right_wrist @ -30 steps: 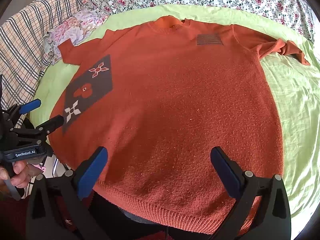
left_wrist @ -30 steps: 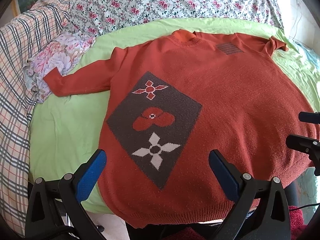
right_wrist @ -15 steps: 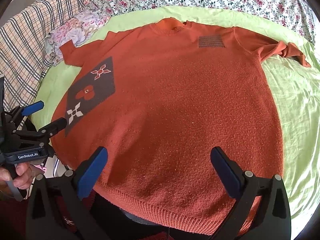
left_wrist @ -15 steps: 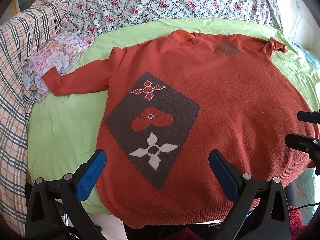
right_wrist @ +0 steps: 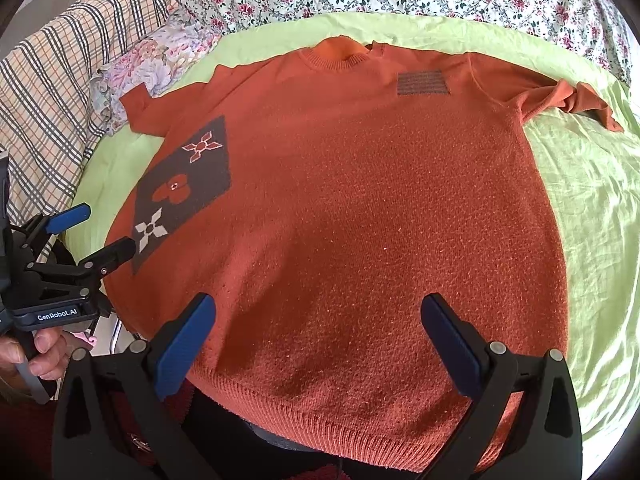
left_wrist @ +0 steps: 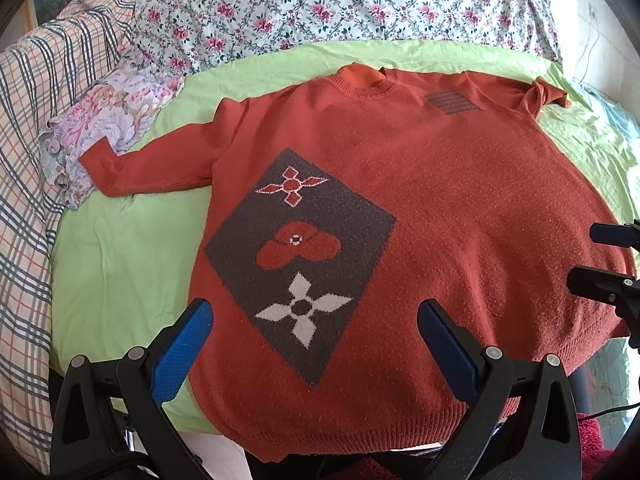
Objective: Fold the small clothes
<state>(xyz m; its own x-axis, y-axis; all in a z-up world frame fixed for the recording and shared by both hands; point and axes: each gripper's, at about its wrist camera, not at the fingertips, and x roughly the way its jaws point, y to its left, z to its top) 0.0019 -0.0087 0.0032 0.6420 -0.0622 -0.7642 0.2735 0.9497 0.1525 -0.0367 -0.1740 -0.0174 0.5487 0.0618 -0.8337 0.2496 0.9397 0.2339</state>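
Only one piece of writing can be read: "GenRobot.AI" in white on the black body of the left gripper, seen at the left edge of the right wrist view, with the person's hand wrapped around its handle below. The sweater carries no readable text, only a dark diamond panel with three knitted flower shapes and a small striped grey patch near the collar.

The sweater lies flat, front up, on a green sheet, collar away from the cameras and ribbed hem nearest them, the hem hanging a little over the near edge of the bed. One sleeve stretches out sideways with its cuff resting against a pale flowered cloth; the other sleeve is bunched and twisted at the far side. Behind the sheet lies a rose-print cover, and a plaid blanket runs along the left side.

Both tools hover over the hem with nothing between their fingers. The left gripper's jaws stand wide apart above the diamond panel's lower corner, and the right gripper is spread just as wide over the plain orange middle of the garment. The right gripper's fingertips also poke in at the right edge of the left wrist view, beside the hem. Nothing lies on top of the sweater.
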